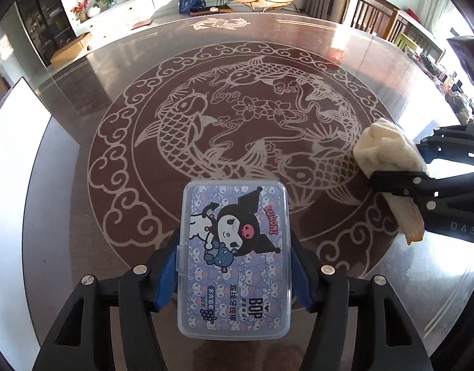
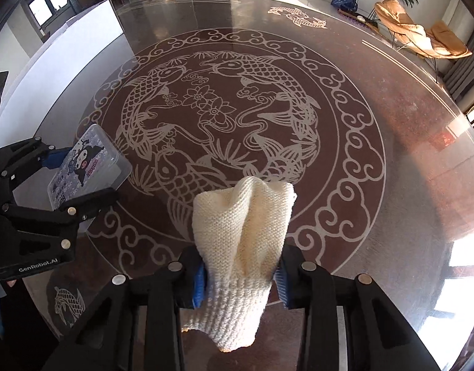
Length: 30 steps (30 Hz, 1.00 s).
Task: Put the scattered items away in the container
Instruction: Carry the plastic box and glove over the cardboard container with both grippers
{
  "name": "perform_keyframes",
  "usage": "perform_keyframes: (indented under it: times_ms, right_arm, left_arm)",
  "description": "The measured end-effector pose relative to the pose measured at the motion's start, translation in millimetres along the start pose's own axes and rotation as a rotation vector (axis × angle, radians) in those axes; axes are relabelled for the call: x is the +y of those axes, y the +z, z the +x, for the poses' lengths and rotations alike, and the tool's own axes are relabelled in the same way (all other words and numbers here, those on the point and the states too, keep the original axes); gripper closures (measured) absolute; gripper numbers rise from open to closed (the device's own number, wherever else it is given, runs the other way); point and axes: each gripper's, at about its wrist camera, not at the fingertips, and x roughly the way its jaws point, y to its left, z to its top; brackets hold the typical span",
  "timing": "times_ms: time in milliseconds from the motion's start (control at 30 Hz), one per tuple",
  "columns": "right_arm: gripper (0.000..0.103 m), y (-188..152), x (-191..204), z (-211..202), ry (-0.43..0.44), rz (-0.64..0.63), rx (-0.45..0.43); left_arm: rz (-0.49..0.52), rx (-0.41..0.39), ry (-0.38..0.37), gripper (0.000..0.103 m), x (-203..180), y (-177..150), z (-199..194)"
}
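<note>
A clear plastic box (image 1: pixel 234 256) with a purple cartoon label sits between the blue pads of my left gripper (image 1: pixel 237 278), which is shut on its long sides and holds it above the table. The same box (image 2: pixel 88 167) shows at the left of the right wrist view, in the left gripper (image 2: pixel 79 179). A cream knitted glove (image 2: pixel 240 253) is pinched at its cuff by my right gripper (image 2: pixel 240 278), its fingers drooping forward. In the left wrist view the glove (image 1: pixel 388 151) hangs from the right gripper (image 1: pixel 400 167) at the right edge.
A round dark glass table (image 1: pixel 113 71) etched with a pale koi and cloud pattern lies under both grippers. A white board (image 2: pixel 82 31) stands at the table's left side. Wooden chairs (image 1: pixel 373 12) and a tan lounge chair (image 2: pixel 422 37) stand beyond the far edge.
</note>
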Motion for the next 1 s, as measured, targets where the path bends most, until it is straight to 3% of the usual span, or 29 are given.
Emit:
perform_keyframes:
  times_ms: [167, 367, 500, 633, 800, 1000]
  right_arm:
    - [0.068, -5, 3, -29, 0.000, -0.010, -0.033]
    - [0.068, -10, 22, -27, -0.003, -0.041, 0.019]
    - [0.068, 1, 54, -37, 0.023, -0.094, 0.008]
    - [0.068, 51, 117, -65, 0.073, -0.184, -0.050]
    - [0.068, 132, 227, -99, 0.156, -0.308, -0.159]
    - [0.068, 217, 353, -106, 0.220, -0.431, -0.235]
  left_arm:
    - [-0.010, -0.057, -0.019, 0.042, 7, -7, -28]
    - [-0.065, -0.027, -0.050, 0.042, 22, -33, -46]
    - [-0.085, -0.062, -0.024, 0.042, 53, -33, -89]
    - [-0.131, -0.116, 0.058, 0.042, 121, -24, -146]
    - [-0.260, -0.144, 0.189, 0.042, 234, -25, -197]
    - [-0.423, -0.142, 0.276, 0.042, 351, -48, -222]
